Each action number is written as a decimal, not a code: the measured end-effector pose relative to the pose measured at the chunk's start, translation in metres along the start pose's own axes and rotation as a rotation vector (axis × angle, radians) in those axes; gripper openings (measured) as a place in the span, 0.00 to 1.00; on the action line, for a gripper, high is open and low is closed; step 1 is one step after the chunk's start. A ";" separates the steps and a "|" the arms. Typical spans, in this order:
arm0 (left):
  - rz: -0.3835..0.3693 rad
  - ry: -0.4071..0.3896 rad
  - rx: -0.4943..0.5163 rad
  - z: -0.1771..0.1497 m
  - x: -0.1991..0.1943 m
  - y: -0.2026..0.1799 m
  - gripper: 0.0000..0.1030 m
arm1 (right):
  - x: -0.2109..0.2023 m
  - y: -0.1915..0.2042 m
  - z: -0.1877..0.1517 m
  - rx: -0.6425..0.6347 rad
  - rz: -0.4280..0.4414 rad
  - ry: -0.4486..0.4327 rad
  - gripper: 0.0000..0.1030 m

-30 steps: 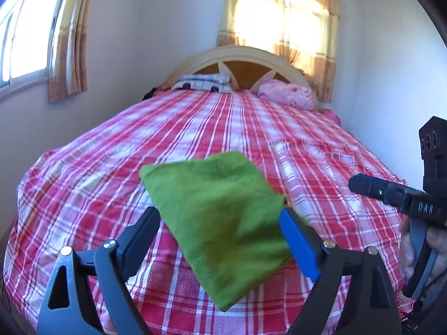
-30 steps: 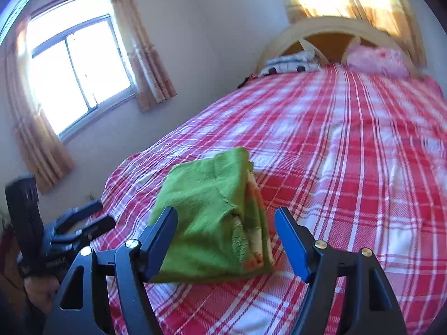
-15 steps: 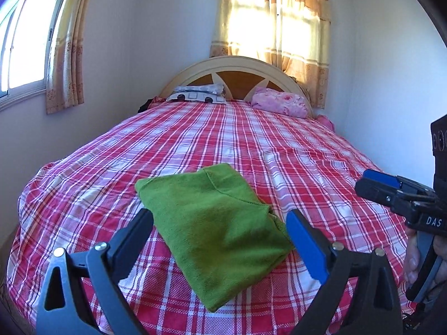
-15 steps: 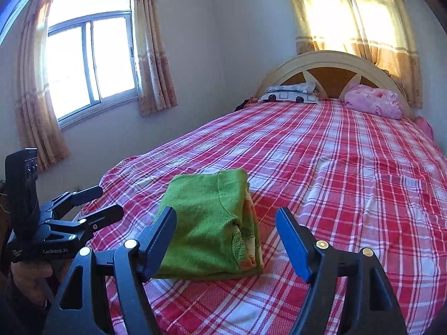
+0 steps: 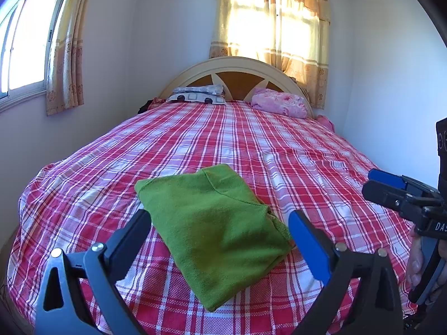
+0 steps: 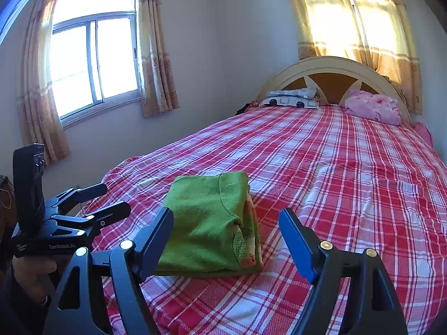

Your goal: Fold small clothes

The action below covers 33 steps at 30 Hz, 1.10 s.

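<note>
The small green knit garment (image 5: 215, 231) lies folded into a compact rectangle on the bed with the red-and-white plaid sheet (image 5: 251, 145), near its foot end and well apart from the patterned white pillow (image 5: 198, 96) and the pink pillow (image 5: 279, 104) at the headboard. From the right wrist view its open side shows stacked layers with an orange and pale print (image 6: 248, 240) peeking out; how many layers there are is hard to say from here.

The left gripper (image 5: 220, 240) is spread wide and its jaws are opening, with the garment seen beyond the gap but neither pad pressing on it. The right gripper (image 6: 226, 240) is likewise parted and opening, pinching nothing.

The cloth looks light, soft and limp, with a slightly fuzzy surface that should not slip between pads. It will sag and unfold if lifted by one corner. A safer hold would pinch all layers together at the closed folded edge, or at two opposite sides at once, so the stack stays square.
</note>
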State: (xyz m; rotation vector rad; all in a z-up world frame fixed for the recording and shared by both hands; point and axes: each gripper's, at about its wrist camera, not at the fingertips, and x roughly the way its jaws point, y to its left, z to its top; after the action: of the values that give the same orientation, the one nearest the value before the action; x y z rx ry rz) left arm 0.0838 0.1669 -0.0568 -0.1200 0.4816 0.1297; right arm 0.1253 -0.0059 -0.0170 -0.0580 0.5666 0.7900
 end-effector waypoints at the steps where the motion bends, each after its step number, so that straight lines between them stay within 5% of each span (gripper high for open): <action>1: 0.000 0.000 -0.001 0.000 0.000 0.000 0.98 | 0.000 0.000 0.000 0.000 0.000 0.001 0.76; 25: 0.030 -0.060 -0.025 0.008 -0.012 0.003 1.00 | -0.018 0.008 -0.002 -0.037 -0.001 -0.085 0.76; 33: 0.111 -0.080 -0.012 0.011 -0.014 0.008 1.00 | -0.013 0.011 -0.006 -0.046 0.008 -0.071 0.76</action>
State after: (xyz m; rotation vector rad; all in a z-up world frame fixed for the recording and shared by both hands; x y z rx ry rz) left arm 0.0753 0.1749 -0.0413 -0.0995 0.4078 0.2452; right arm 0.1075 -0.0082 -0.0133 -0.0695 0.4821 0.8101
